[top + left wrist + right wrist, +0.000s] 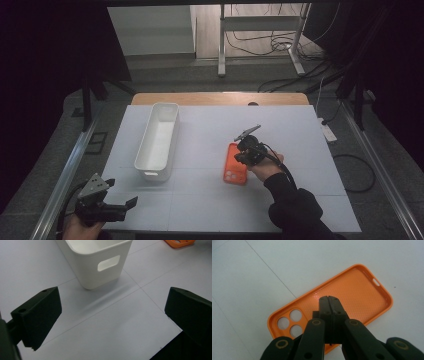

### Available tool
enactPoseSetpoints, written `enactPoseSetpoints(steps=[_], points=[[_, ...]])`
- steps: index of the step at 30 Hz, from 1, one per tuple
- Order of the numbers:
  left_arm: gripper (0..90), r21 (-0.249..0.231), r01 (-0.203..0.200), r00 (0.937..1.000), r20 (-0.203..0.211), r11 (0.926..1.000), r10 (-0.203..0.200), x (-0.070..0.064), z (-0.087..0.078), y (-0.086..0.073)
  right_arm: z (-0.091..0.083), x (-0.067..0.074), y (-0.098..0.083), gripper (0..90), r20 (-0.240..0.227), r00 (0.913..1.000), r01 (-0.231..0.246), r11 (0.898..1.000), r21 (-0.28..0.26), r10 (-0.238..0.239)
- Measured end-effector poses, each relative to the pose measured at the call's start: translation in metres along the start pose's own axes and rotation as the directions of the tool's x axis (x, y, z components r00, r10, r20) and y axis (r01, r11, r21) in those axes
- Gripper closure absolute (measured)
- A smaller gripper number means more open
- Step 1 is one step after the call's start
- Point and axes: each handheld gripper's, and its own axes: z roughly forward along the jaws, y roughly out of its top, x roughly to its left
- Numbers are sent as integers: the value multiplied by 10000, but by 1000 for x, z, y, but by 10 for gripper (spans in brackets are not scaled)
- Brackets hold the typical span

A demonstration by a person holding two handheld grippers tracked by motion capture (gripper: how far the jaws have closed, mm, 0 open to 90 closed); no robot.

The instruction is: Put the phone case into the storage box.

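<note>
My right gripper has its fingers pressed together above the case, gripping nothing; I'd reopen and straddle its rim. Left gripper fingers wide.

Phone case: near long edge hidden beneath your right claw. White bin: top cut off; beside it, case corner only.
</note>
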Motion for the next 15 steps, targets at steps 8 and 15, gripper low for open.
enactPoseSetpoints(steps=[8,15], points=[[17,37,-68,10000,-1,10000,68,0,0,0,7,-5,-3,892,94,9999,34,9998,186,-36],[19,74,-110,9999,-15,9999,110,-1,0,0,13,-16,-7,891,248,9995,-186,9995,236,181]])
